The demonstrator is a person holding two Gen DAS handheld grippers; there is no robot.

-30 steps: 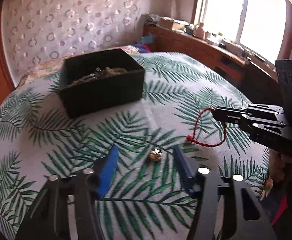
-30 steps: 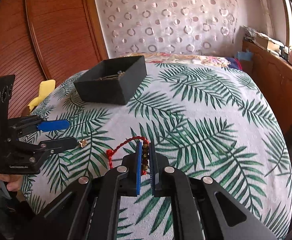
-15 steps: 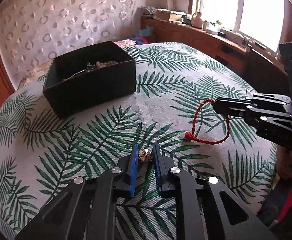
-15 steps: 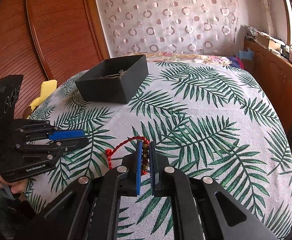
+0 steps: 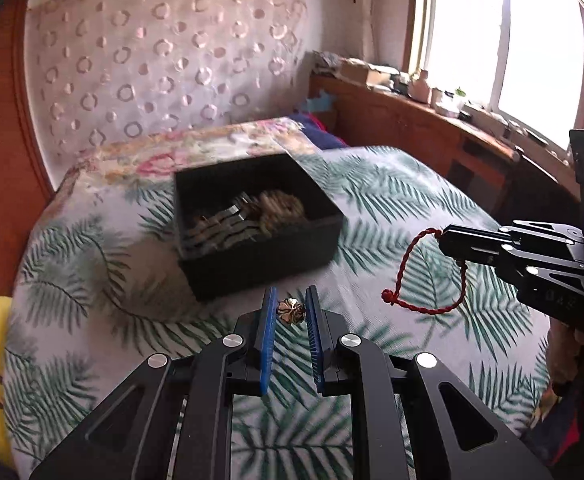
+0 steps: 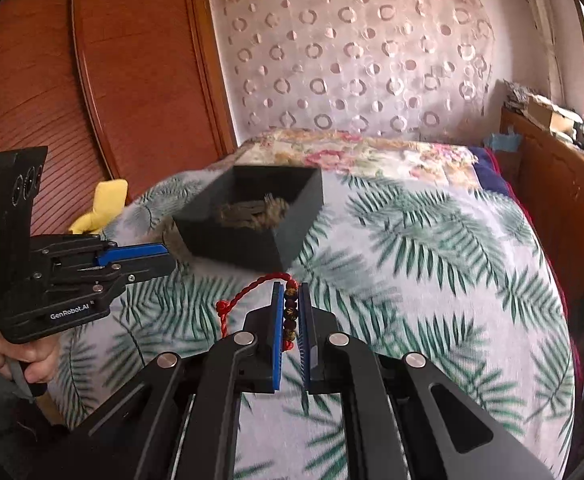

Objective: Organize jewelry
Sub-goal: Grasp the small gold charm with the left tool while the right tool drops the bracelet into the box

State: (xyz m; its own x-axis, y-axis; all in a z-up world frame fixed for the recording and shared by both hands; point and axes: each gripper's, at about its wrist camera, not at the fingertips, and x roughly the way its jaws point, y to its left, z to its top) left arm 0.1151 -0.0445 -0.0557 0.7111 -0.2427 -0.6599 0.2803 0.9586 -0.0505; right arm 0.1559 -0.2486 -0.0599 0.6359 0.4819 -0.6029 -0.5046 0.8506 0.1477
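Gold-toned trinket (image 5: 290, 311) is pinched between the left claw (image 5: 289, 312) pads, lifted off the palm-print bedspread (image 5: 392, 200). Right claw (image 6: 290, 312) is clamped on a beaded bracelet (image 6: 290, 312), its red cord (image 5: 406, 268) dangling in the air. Just beyond both sits the black box (image 5: 263, 258), jewelry heaped inside.

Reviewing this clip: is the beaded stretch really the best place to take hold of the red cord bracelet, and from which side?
Yes, probably. The right gripper is shut on the red cord bracelet at its beaded stretch, the thickest part, pinched across its width from the near side. The thin cord loop hangs free to the left and could slip between the fingers.
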